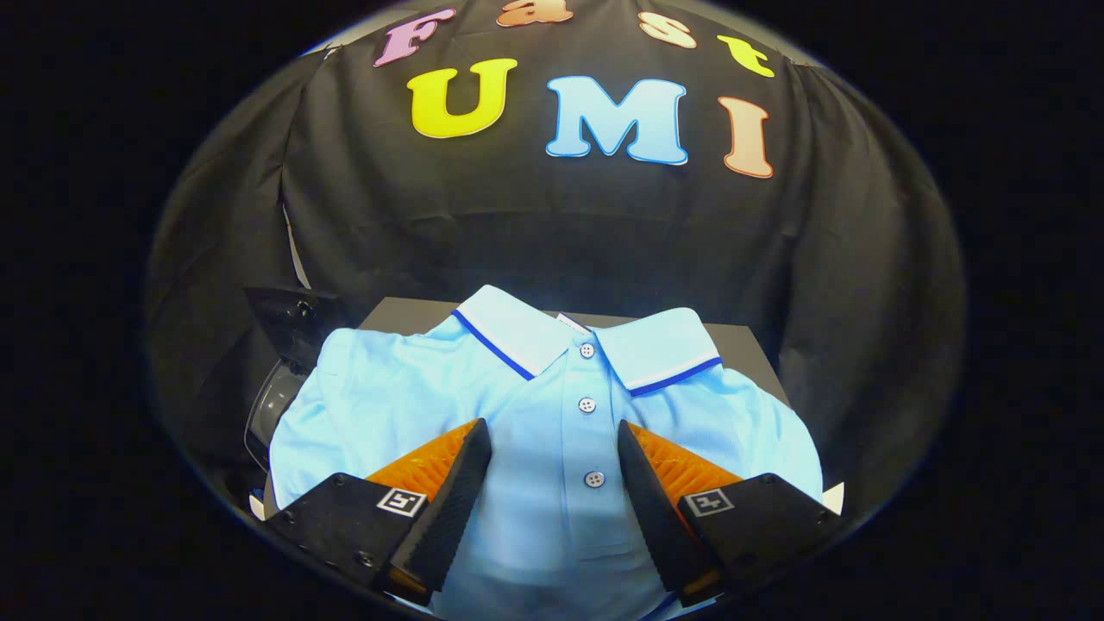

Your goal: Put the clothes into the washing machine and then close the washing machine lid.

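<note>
Gripper view has your fingers (554, 448) spread wide and holding nothing, straddling the button placket of the folded light-blue polo shirt (552, 405) on the dark tabletop (414, 315). Lower them into the cloth and pinch a thick fold. To the left, that dark glossy rounded object (280, 379), perhaps the washing machine, sits half hidden under the sleeve.

No legible wording or numbers found on the goods. Two square coded markers (404, 500) sit on the gripper (552, 429), one per finger base; they are patterns, not text. The fingers stand apart, with the polo shirt (388, 405) button strip between them. Neck tag (569, 321) is too small to read.
</note>
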